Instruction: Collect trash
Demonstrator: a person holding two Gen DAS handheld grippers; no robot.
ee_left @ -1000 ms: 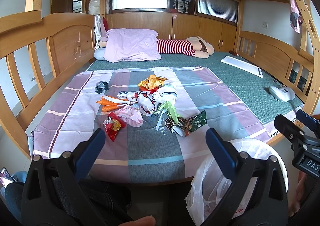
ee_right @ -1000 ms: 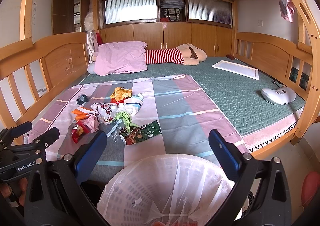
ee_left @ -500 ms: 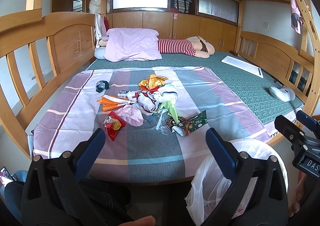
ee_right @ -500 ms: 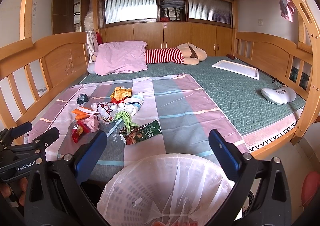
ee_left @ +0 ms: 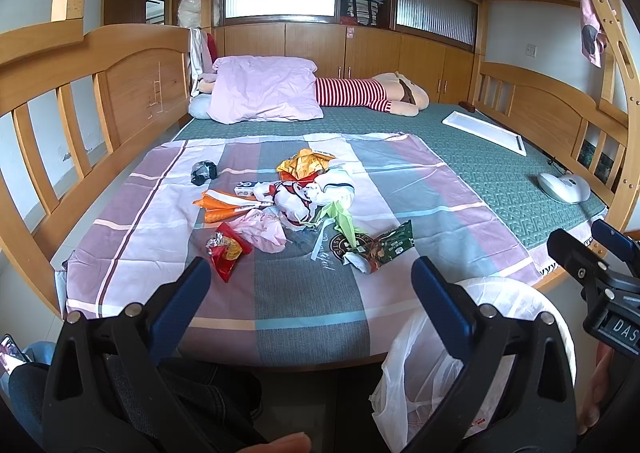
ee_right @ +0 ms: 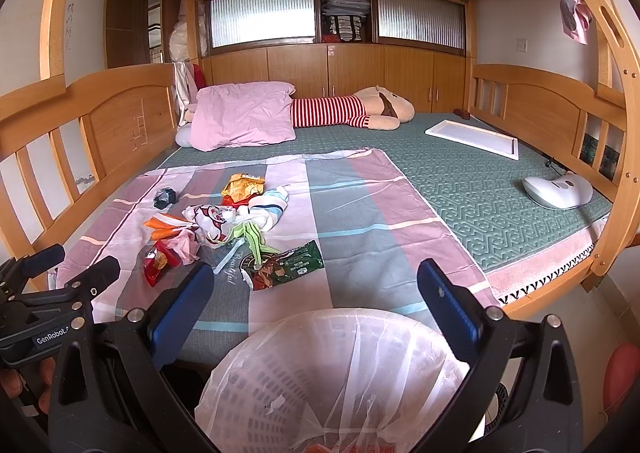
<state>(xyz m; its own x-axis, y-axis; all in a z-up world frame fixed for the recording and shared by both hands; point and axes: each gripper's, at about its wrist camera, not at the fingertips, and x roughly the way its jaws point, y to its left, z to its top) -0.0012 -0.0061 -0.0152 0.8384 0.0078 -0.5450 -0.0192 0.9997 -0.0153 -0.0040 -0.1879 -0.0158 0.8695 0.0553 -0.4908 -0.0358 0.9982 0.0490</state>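
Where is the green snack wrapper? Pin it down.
The green snack wrapper lies on the striped sheet, at the pile's near right edge, just beyond the lined trash basket.

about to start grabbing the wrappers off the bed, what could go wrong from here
1. The trash pile is tangled and overlapping; pinching one wrapper may drag others off the sheet.
2. The bin stands below the bed edge with a loose liner; light pieces like the green wrapper could miss its mouth.
3. Both the left gripper and right gripper are open and close together, so they could collide.
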